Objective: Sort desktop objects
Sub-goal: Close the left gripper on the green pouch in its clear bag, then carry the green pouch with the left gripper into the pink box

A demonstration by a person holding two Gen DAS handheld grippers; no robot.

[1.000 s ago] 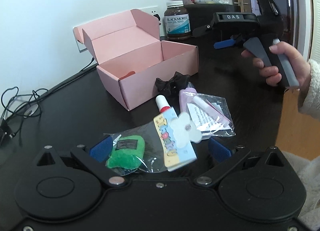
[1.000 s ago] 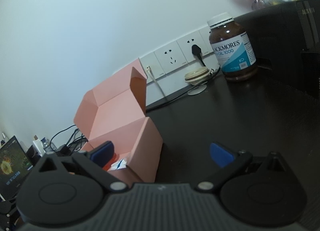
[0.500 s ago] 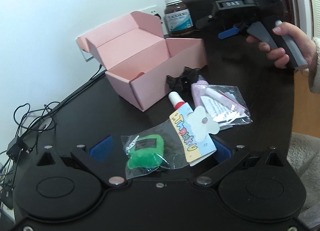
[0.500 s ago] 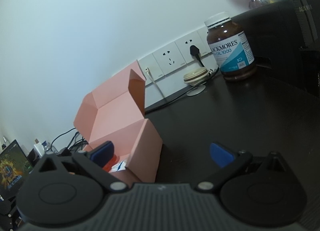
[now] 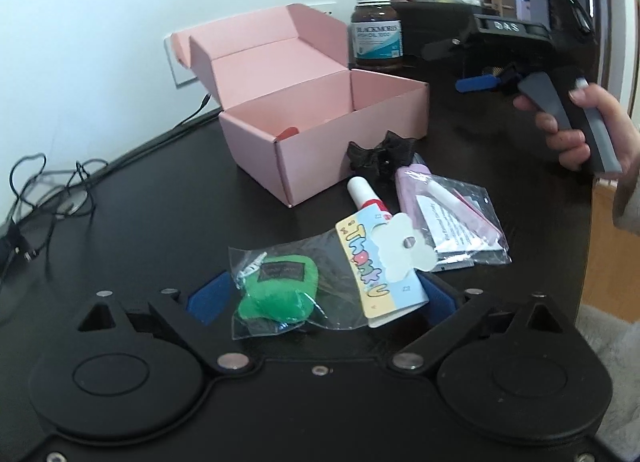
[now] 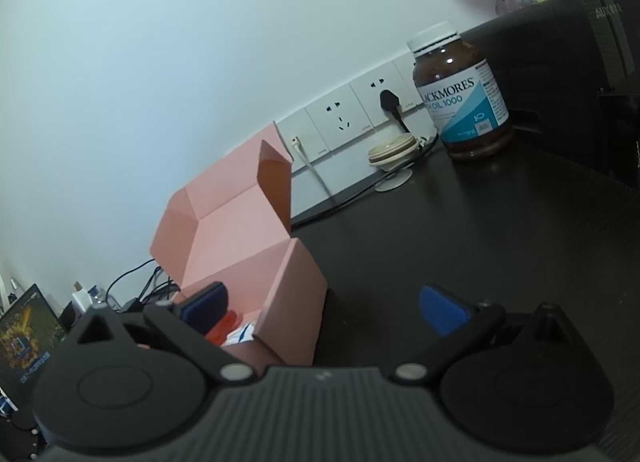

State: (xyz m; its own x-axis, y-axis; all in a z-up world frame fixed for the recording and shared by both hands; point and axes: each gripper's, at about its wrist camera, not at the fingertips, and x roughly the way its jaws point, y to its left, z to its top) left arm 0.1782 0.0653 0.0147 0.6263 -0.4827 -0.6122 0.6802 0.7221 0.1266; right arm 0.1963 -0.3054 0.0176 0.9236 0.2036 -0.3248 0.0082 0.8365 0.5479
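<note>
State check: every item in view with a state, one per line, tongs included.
pink box: lid open, upright
supplement bottle: capped, upright
green plush bag: sealed, lying between left tongs
left tongs: open
right tongs: open, empty
wall socket: plug inserted

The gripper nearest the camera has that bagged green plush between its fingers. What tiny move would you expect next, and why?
Probably closing the left gripper on the bagged green plush. Its blue fingers sit wide open on either side of the bag, which seems to lie loose on the desk, and the open pink box waits just beyond.
</note>
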